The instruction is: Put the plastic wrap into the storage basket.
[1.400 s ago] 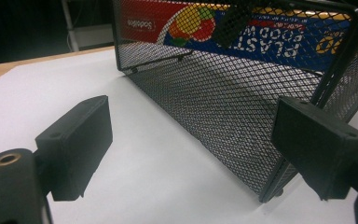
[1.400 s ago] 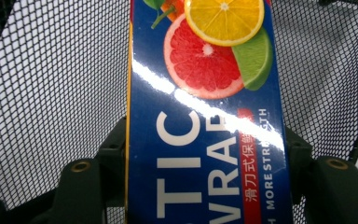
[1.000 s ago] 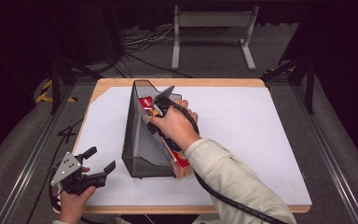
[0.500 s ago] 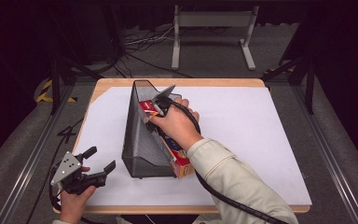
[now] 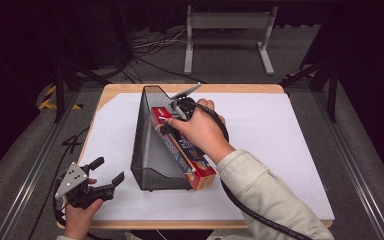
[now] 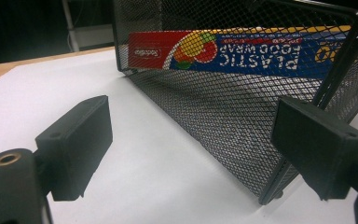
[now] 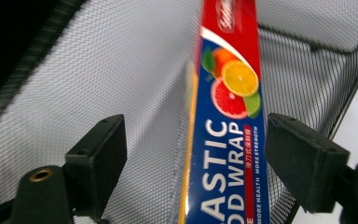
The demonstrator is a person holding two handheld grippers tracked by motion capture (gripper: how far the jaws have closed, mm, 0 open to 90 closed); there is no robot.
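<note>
A black mesh file holder [image 5: 150,150] lies on its side on the white-covered table [image 5: 280,135]. A red and blue plastic wrap box [image 5: 190,160] rests slanted in it, its near end sticking out of the holder's front. My right gripper [image 5: 174,114] hovers over the box's far end, open. In the right gripper view the box [image 7: 228,116] runs up between the wide-apart jaws of my right gripper [image 7: 200,158], with mesh [image 7: 121,70] behind. My left gripper [image 5: 107,170] is open at the table's near left corner. It faces the holder [image 6: 223,116] and the box [image 6: 242,56] inside.
The wooden table edge [image 5: 240,88] shows beyond the white sheet. Behind the table stand a grey metal frame [image 5: 227,30] and floor cables [image 5: 150,42]. Metal rails [image 5: 35,165] run along both sides. White surface [image 6: 144,154] lies between my left gripper and the holder.
The right hand has drifted slightly to the right over the box. The box stays in the holder in about the same place. The left gripper has not moved.
</note>
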